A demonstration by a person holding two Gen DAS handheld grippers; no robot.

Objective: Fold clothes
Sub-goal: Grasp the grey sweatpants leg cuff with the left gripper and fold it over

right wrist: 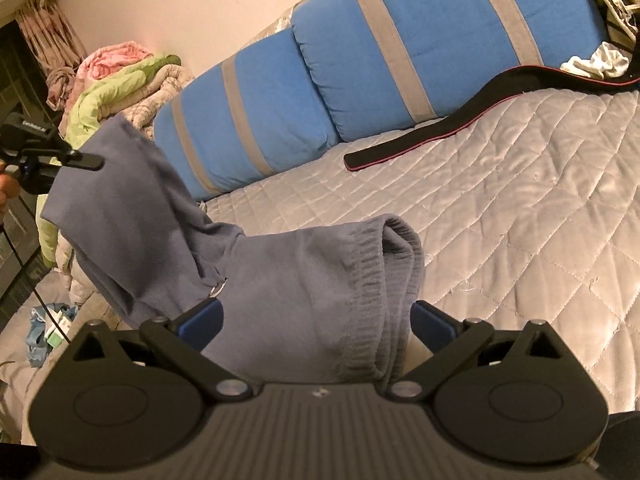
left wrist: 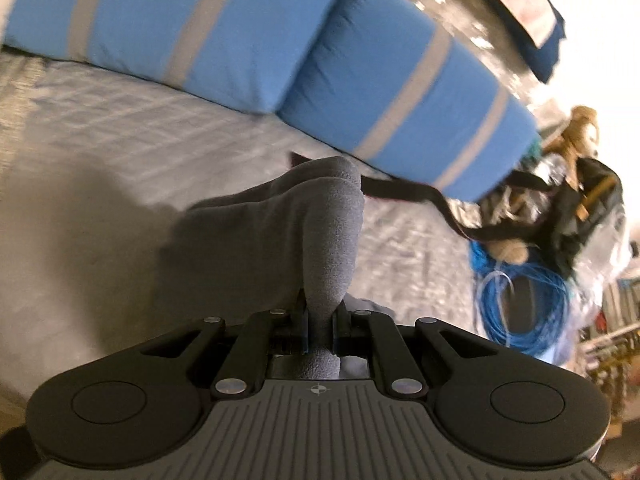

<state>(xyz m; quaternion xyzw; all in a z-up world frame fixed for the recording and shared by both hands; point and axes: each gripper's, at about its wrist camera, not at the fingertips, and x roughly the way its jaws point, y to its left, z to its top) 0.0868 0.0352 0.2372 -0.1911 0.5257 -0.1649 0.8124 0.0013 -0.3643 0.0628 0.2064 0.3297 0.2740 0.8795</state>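
A grey quilted bed (right wrist: 520, 208) fills the room before me, with two blue pillows (right wrist: 360, 80) banded in grey along its far edge and a heap of pink and green bedding (right wrist: 116, 80) piled against the wall. My left gripper (left wrist: 319, 320) points steeply down at the quilt, its jaws pressed together on a thick fold of the grey-blue sweatpants (right wrist: 280, 272); in the right wrist view it shows at the left edge, raised, pinching one end of the cloth so it hangs off the bed. My right gripper (right wrist: 316, 318) is tilted gently downward with its jaws spread wide; the ribbed waistband lies between the blue pads (right wrist: 204, 318), which stand clear of it. A black strap (right wrist: 460, 120) with red edging lies beside the pillows. The left wrist view is smeared by motion; a coil of blue cable (left wrist: 524, 304) and a plush toy (left wrist: 576, 128) at its right are hard to make out.
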